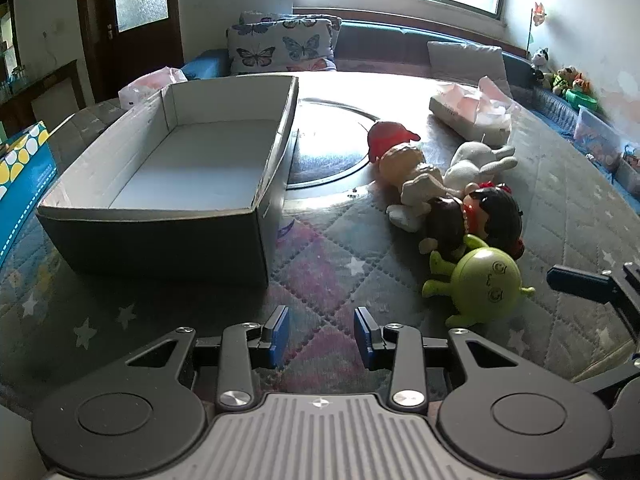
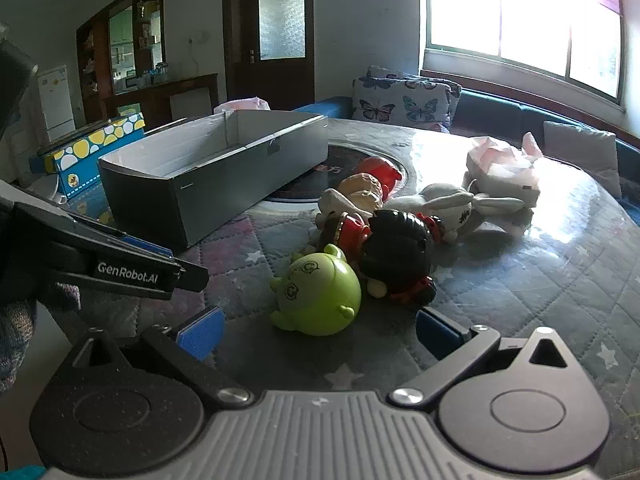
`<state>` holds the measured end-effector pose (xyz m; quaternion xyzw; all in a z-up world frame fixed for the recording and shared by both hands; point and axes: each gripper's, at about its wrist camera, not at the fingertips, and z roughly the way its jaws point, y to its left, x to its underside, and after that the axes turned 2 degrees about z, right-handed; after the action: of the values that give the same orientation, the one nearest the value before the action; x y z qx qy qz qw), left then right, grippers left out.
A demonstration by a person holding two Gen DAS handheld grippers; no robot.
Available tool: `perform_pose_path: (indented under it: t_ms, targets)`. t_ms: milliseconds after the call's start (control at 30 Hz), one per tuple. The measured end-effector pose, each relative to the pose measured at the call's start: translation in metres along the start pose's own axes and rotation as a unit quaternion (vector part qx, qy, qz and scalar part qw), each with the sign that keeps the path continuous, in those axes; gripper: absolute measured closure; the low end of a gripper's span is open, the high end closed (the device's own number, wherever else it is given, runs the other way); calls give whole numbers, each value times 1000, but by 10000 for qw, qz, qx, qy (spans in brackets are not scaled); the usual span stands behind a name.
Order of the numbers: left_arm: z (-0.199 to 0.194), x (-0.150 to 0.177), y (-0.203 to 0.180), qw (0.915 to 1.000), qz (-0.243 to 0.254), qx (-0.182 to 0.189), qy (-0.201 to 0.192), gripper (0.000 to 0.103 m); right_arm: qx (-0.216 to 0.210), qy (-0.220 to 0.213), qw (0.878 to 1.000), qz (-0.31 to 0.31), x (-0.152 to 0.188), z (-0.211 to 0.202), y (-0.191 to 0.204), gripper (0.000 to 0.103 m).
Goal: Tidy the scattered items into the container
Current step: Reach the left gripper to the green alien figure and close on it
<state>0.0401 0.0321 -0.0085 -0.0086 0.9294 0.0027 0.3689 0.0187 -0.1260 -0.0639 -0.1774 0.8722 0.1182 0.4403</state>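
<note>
Holding both tools low over the quilted worktop (image 1: 320, 264), you have this stock before you.

Container: a long cardboard box (image 1: 172, 184), dark outside, pale inside, open-topped and with nothing visible in it. Its long axis runs away from your left gripper (image 1: 320, 336) and leans slightly right; its near short wall sits ahead and to the left of that gripper.

Scattered items, in a touching row on the worktop to the right of the box:
- green round figure (image 2: 320, 294), smooth, with printed eyes and small stubby limbs, lying on its side. It is nearest you, just ahead of the right gripper (image 2: 320, 336) and roughly centred between its blue pads.
- black-haired doll (image 2: 396, 252) in red, lying down, touching the green figure's far side.
- red-capped doll (image 1: 400, 160) with tan head and pale body, long axis running away from you towards the worktop's middle.
- white plush rabbit (image 2: 452, 204), ears pointing right towards a pink tissue pack (image 2: 504, 172).

Other: a blue spotted box (image 2: 88, 152) left of the container.

Left gripper: pads apart with a modest gap, holding nothing. Right gripper: pads spread wide, holding nothing.
</note>
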Motion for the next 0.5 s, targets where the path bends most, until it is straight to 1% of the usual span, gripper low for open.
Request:
perform_pose_path:
  t_ms: [167, 200, 233, 500]
  targets:
    - [-2, -4, 0, 9999, 20, 99, -53, 65, -66, 19, 10000, -16, 0, 3, -1, 1]
    - [-3, -4, 0, 9999, 31, 125, -63, 65, -71, 27, 10000, -16, 0, 4, -1, 2]
    - [-3, -5, -1, 9998, 45, 164, -80, 65, -77, 35, 10000, -9, -1, 5, -2, 5]
    - [-9, -9, -8, 9978, 173, 627, -118, 65, -200, 75, 9998, 57, -3, 10, -5, 9]
